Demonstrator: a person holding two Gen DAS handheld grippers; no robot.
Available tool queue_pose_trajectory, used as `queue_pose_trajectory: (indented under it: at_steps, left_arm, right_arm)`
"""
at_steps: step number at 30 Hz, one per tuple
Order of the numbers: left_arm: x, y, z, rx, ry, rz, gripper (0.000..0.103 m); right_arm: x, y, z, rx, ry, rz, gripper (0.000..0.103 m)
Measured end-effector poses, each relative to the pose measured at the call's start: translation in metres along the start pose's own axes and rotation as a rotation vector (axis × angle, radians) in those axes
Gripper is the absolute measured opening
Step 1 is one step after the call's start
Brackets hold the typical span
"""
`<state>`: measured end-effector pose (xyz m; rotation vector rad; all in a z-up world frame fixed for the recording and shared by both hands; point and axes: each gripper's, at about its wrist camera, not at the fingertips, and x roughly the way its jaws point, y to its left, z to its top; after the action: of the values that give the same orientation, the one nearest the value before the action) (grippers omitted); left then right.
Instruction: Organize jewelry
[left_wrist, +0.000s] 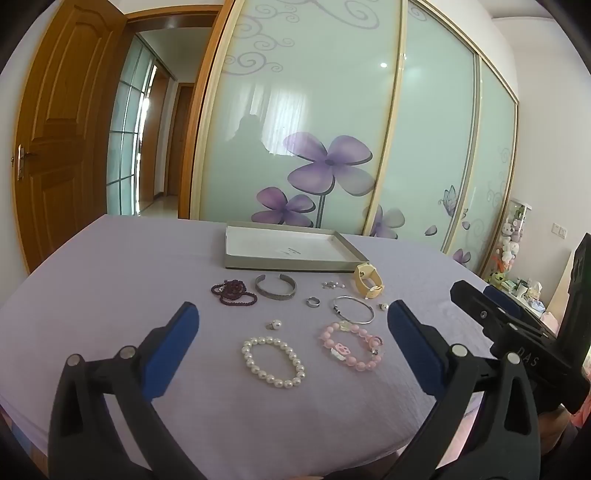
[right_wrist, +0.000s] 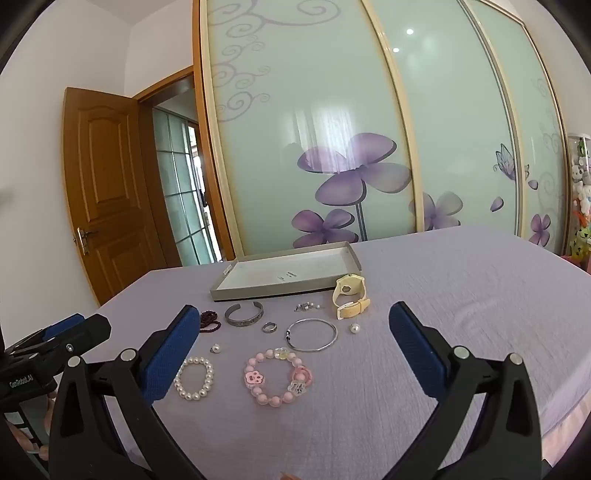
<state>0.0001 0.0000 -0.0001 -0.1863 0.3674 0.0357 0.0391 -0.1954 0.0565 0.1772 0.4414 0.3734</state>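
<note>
Both the left tool (left_wrist: 291, 343) and the right tool (right_wrist: 293, 345) are hovering wide open and empty over the jewelry (left_wrist: 273, 362) lying spread near the bed's (left_wrist: 110, 277) front edge, presumably lining up a first pick for the empty tray (left_wrist: 288, 254) behind.

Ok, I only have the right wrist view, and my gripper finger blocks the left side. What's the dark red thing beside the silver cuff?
Observer: A dark red bead strand, bunched in loops just left of the silver cuff.
Operator: And is the pearl bracelet whole?
Observer: Yes, the pearl bracelet is a closed oval, lying flat.
Operator: What about the left gripper?
Observer: The left gripper is open and holds nothing.
</note>
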Motion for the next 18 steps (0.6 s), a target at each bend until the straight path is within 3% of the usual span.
queue_pose_trajectory:
  at_steps: [18]
  left_arm:
    - [0.0002,0.0002,0.0000,0.000,0.001,-0.001,0.101]
  right_arm:
    - [0.0013,-0.0005,-0.0002,0.003,0.001,0.001,0.102]
